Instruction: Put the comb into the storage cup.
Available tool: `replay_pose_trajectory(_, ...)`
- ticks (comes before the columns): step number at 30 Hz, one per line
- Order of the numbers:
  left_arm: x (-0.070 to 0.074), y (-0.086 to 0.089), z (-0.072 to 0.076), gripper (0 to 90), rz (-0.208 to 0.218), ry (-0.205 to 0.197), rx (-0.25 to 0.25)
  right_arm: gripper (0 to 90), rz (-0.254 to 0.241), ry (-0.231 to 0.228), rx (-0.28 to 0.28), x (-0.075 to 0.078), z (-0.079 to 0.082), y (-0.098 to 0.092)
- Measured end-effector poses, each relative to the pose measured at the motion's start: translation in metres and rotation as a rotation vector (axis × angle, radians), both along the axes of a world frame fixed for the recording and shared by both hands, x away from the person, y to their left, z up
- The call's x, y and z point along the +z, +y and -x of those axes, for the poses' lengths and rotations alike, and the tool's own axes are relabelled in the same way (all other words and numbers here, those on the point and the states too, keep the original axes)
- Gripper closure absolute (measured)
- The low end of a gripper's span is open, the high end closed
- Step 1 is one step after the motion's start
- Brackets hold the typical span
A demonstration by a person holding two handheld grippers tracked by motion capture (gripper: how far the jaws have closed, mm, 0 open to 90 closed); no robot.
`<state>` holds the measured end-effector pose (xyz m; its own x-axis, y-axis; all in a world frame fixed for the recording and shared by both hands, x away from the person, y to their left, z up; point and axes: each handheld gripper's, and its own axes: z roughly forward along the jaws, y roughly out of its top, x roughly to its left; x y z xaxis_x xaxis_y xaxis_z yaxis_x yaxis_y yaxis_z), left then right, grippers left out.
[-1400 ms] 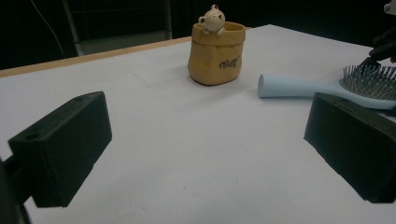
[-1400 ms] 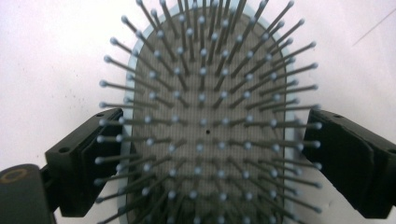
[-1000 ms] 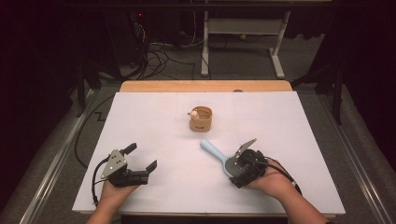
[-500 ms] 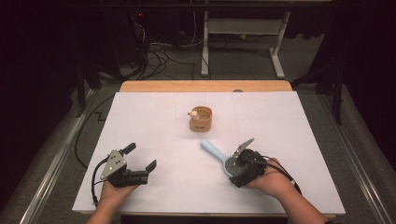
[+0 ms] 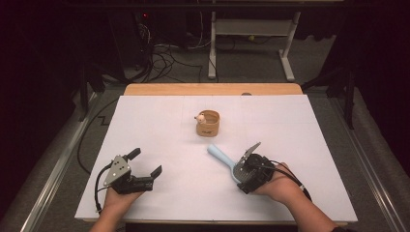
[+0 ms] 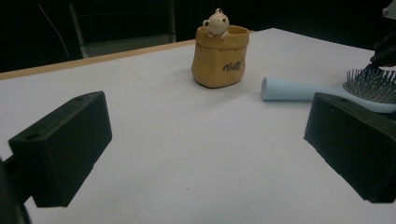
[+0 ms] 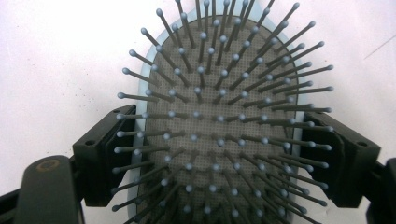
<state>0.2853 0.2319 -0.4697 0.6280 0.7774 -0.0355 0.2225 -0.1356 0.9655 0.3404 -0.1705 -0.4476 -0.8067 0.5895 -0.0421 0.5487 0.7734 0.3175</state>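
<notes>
With my right tongs [image 7: 219, 154] pinching the brush [image 7: 219, 135] head flat on the surface [image 5: 159, 125], left tongs [image 5: 145, 164] spread idle, the long handle could swing and slip when lifted.

Right tongs [image 7: 219, 154] just closing in on hairbrush [image 7: 219, 116] head; pads flank its edges

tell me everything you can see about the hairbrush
The hairbrush is pale blue, plastic-looking, with a round-ended handle and an oval grey cushion of ball-tipped pins facing up. It lies flat on the white table, handle pointing toward the yellow bear pot. The right gripper straddles its head, jaws at both edges.
</notes>
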Motion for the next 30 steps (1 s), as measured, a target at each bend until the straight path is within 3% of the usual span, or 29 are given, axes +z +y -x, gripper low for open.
replay_pose_trajectory(10,-0.0007,-0.0017,-0.0002,1.3,-0.004,0.008,-0.009,18.3,0.03,0.023,-0.002,0.001,-0.0032,0.0039)
replay_pose_trajectory(30,-0.0001,0.0006,-0.0007,1.9,-0.001,0.004,-0.006,20.6,0.032,0.037,-0.042,0.0026,-0.0027,0.0055)
